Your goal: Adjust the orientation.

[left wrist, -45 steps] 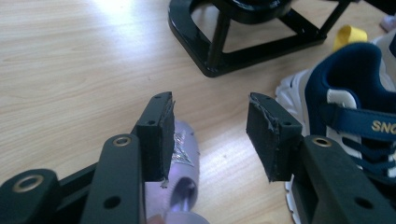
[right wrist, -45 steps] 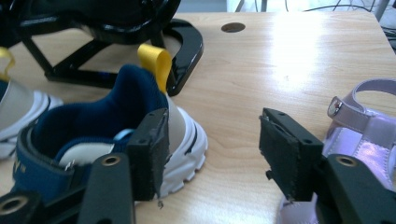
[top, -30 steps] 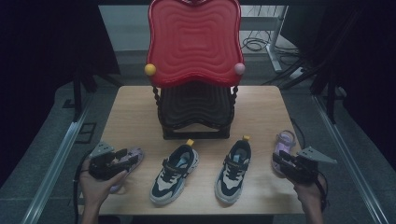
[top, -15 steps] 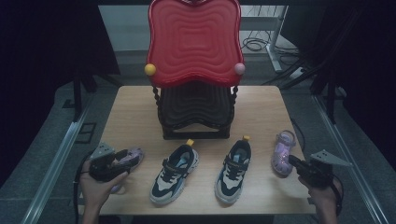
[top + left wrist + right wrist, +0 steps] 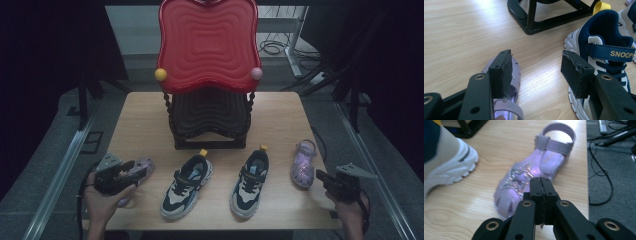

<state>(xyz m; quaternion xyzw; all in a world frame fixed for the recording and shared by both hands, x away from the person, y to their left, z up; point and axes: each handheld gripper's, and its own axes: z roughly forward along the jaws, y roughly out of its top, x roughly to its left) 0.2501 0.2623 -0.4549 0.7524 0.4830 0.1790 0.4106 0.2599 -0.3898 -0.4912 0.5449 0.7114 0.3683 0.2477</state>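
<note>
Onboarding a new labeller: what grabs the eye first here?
The big red wavy tray topping the black rack at the table's far middle. In front, two navy-and-white sneakers side by side, flanked by lilac sandals; left tongs open over one, right tongs shut.

Two lilac sandals are counted on the table, one (image 5: 134, 170) at eight o'clock, one (image 5: 303, 164) at four; two navy-and-white sneakers, (image 5: 187, 186) and (image 5: 250, 183), are seen at six; one red-topped rack (image 5: 207, 45) is stood at twelve
</note>
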